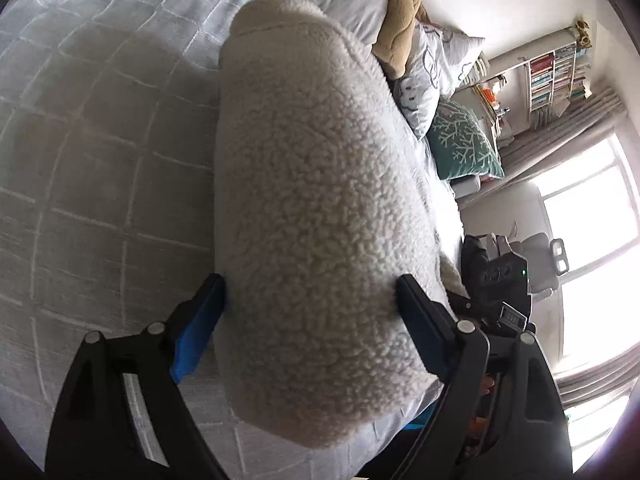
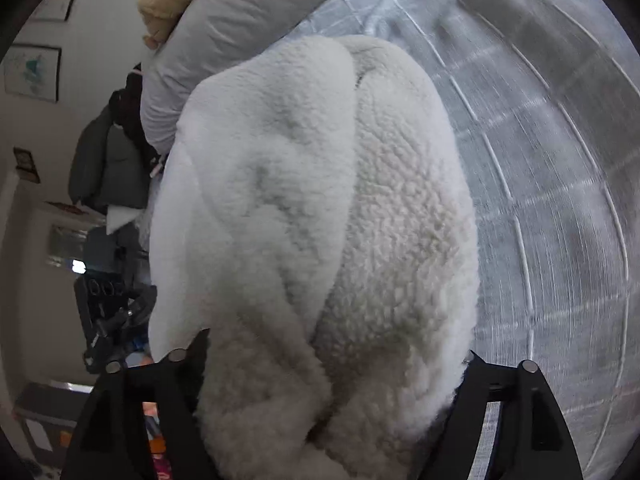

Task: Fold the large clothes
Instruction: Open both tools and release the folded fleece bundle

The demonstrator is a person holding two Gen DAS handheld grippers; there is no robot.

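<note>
The cream fleece garment [image 1: 316, 200] lies folded into a long, thick bundle on the bed, over a pale grey checked bedspread [image 1: 100, 140]. In the left wrist view the bundle runs away from the camera toward the pillows, its near end bulging between the two fingers of the left gripper [image 1: 310, 292]. The blue-padded fingers [image 1: 196, 336] stand wide, one on each side of the bundle, and their pads press against the fleece on both sides, so this gripper is clamped on the garment's near end.

In the right wrist view the same garment [image 2: 320, 220] fills the middle of the picture, a smoother white fold lying on the left over the curlier pile on the right. It sits between the black fingers of the right gripper [image 2: 332, 352], which are spread far apart. The fleece swells over both fingertips and hides the pads; whether they squeeze it or only flank it cannot be told.

Past the far end of the garment lies a grey pillow [image 2: 224, 32], with a tan knitted item [image 1: 400, 8] heaped behind it. To the right in the left wrist view stand a patterned white cushion [image 1: 432, 64] and a teal cushion [image 1: 464, 144], then a bookshelf [image 1: 552, 72], curtains and a bright window [image 1: 592, 216]. The other gripper shows as a dark shape just beside the bundle in each view. In the right wrist view, framed pictures [image 2: 34, 72] hang on the wall at the left.
</note>
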